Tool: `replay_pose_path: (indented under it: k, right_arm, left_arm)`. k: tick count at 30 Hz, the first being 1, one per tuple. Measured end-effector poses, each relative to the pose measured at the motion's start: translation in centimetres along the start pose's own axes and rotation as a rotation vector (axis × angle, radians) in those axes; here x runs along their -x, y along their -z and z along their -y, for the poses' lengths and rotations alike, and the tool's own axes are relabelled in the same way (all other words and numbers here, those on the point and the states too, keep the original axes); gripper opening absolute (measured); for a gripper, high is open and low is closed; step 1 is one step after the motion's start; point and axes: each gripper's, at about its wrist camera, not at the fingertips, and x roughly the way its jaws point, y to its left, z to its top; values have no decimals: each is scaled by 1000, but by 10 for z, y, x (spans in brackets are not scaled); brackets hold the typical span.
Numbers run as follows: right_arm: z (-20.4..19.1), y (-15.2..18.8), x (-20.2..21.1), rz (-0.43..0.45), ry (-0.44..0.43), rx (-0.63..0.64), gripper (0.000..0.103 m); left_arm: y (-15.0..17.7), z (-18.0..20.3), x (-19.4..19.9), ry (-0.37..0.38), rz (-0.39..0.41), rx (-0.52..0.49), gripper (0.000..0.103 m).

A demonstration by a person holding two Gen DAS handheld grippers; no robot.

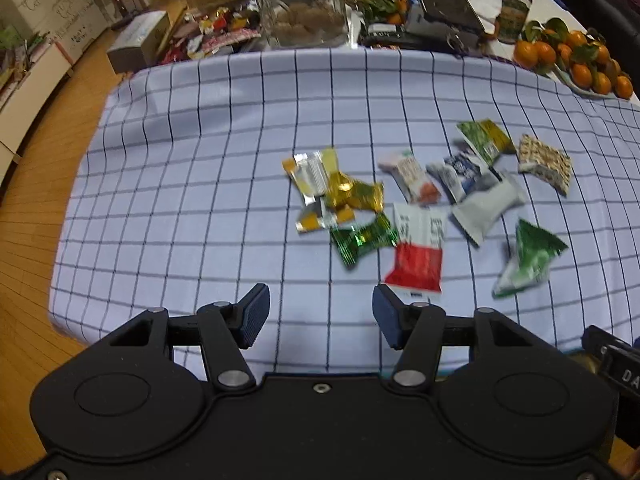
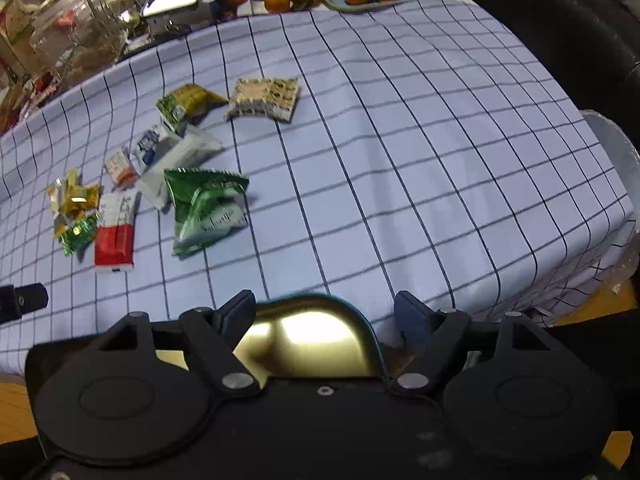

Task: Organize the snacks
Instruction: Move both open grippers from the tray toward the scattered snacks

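Note:
Several wrapped snacks lie in a loose pile on the blue checked tablecloth [image 1: 200, 160]. Among them are a red and white packet [image 1: 416, 256], a green candy [image 1: 362, 238], a gold candy [image 1: 352, 194] and a green triangular packet [image 1: 528, 258]. In the right wrist view the green triangular packet [image 2: 208, 208] and the red and white packet [image 2: 116, 232] lie left of centre. My left gripper [image 1: 320, 316] is open and empty, just short of the pile. My right gripper [image 2: 326, 316] is open, with a shiny gold tin [image 2: 308, 336] lying between its jaws at the table's near edge.
Glass jars [image 1: 308, 4], boxes and a pile of mandarins [image 1: 572, 60] crowd the far edge of the table. A black chair [image 2: 580, 32] stands at the right. Wooden floor [image 1: 32, 208] shows at the left. The other gripper's tip [image 2: 24, 300] shows at the left edge.

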Motion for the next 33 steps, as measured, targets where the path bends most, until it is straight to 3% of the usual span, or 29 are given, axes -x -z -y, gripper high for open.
replay_pose_path:
  k: [4,7,13,24,30,33]
  right_arm:
    - [-17,-22,11,67,-7,58,80]
    - [-28,-40,12,80,-43,111,80]
    - [-39,-61,-7,142,-29,125,79]
    - [-33,-61,-52,240,69,119,79]
    - [-40,-68,-58,260,94,142,79]
    - [-47,-72,-56,237,116,196,79]
  left_arm:
    - [-27,-4,-4,-17,40,-17,61]
    - [-37,-9,-18,-15,45,32,61]
    - [-37,-18,-52,-43,2,86,61]
    - [-33,-42,-84,-56,-98,223,61]
    - [-33,-40,-79,-87,-88,185,61]
    - [-34,-40,-72,-61,-75,167,61]
